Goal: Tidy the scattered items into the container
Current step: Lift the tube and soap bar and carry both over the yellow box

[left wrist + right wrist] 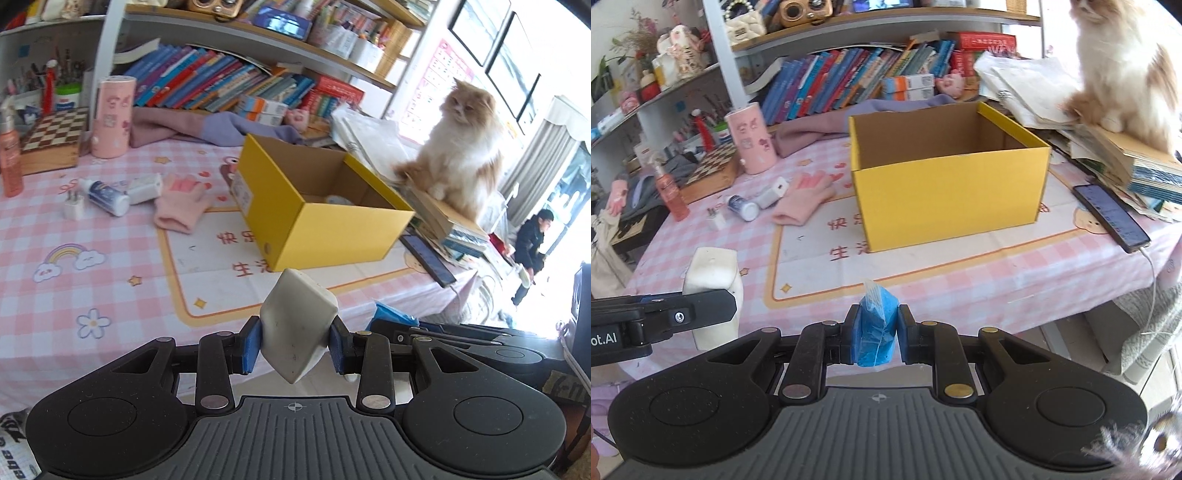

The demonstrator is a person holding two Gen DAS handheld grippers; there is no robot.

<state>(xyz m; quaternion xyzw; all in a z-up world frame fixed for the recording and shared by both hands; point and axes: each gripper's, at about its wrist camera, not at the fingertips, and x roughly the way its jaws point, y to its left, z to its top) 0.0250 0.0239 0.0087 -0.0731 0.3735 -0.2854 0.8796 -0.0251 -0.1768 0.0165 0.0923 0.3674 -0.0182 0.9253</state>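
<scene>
Gripping a white block (297,325), your left tongs (295,341) are clamped; your right tongs (877,338) pinch a blue packet (877,328) before the yellow box (945,188).

The left gripper (295,345) is closed on a white block (297,325), gripped between its blue pads (251,345) and tilted corner-up, near the front edge of the table (55,295). Beyond it stands an open yellow box (332,229) on the pink checked cloth. Left of the box lie a pink glove (183,206), a white bottle (107,197), a small white case (146,188) and a plug adapter (74,206). A cat (458,155) sits on stacked books (443,221) right of the box.
</scene>
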